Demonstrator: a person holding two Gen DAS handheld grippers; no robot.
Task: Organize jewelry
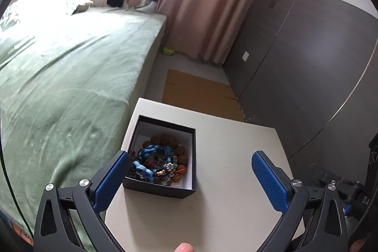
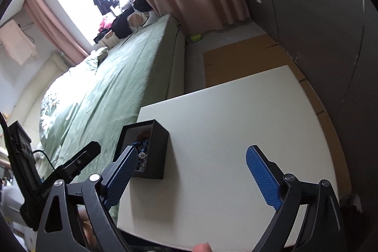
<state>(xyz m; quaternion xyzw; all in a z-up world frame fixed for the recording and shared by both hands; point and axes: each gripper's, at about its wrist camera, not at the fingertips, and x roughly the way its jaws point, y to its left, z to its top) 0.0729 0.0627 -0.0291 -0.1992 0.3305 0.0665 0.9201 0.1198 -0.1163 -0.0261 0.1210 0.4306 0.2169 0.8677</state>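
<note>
Jewelry (image 1: 160,163) lying heaped in the black box (image 1: 191,157) on the white table (image 1: 236,169), by the bed-side edge. Left gripper (image 1: 191,171) and right gripper (image 2: 191,169) hovering spread wide, gripping nothing. Probably finishing, or just starting; hard telling. Next calling for closing in on one bracelet.

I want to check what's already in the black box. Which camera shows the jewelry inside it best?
The left wrist view: it looks down into the open black box, showing the jewelry, blue cord and brown beads. The right wrist view sees the box from its side, with only a sliver of jewelry.
</note>
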